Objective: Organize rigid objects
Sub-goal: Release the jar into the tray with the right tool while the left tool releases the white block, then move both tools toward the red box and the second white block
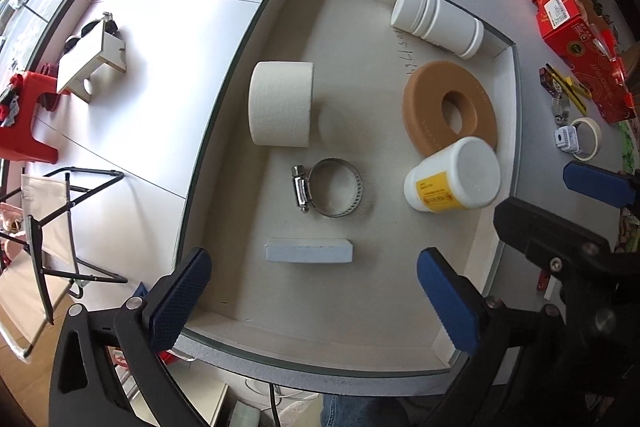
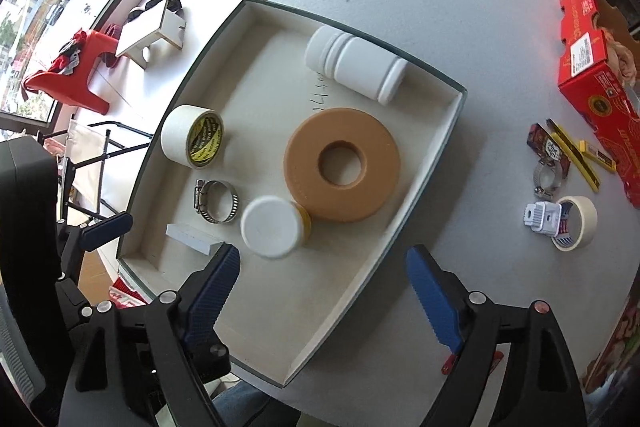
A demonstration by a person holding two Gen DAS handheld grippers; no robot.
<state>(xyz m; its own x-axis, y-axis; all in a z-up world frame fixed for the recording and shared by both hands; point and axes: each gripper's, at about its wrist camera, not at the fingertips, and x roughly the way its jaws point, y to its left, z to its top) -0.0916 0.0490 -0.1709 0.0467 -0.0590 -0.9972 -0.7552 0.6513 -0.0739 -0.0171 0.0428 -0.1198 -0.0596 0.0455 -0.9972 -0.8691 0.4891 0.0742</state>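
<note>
Table (image 2: pixel 460 7): grey and round; it carries the tray, with loose items to the tray's right.
Tray (image 1: pixel 256 27): shallow and white-lined; it holds six sorted items.
Brown ring (image 2: pixel 304 155): flat in the right half of the tray.
White canister (image 2: pixel 356 67): lying on its side at the far end.
Wide tape roll (image 2: pixel 180 135): on its edge near the left wall.
Yellow-labelled jar (image 2: pixel 272 227): tilted against the brown ring's near edge, lid toward the camera; judged not settled.
Hose clamp (image 1: pixel 332 187): flat mid-tray, apart from its neighbours.
White block (image 1: pixel 308 251): flat at the near end.
Masking tape roll (image 2: pixel 580 223): on the table outside the tray, touching a small white clip (image 2: pixel 540 217).
Second clamp (image 2: pixel 548 179): just beyond the masking tape roll.
Left tongs (image 1: pixel 314 291): released, spread wide above the white block, nothing between them.
Right tongs (image 2: pixel 324 295): released, empty, over the tray's near right edge.
Next step, judged: fetch an outside item; approach from above, straddle it squarely, and set it in bare floor away from the leaning jar.
</note>
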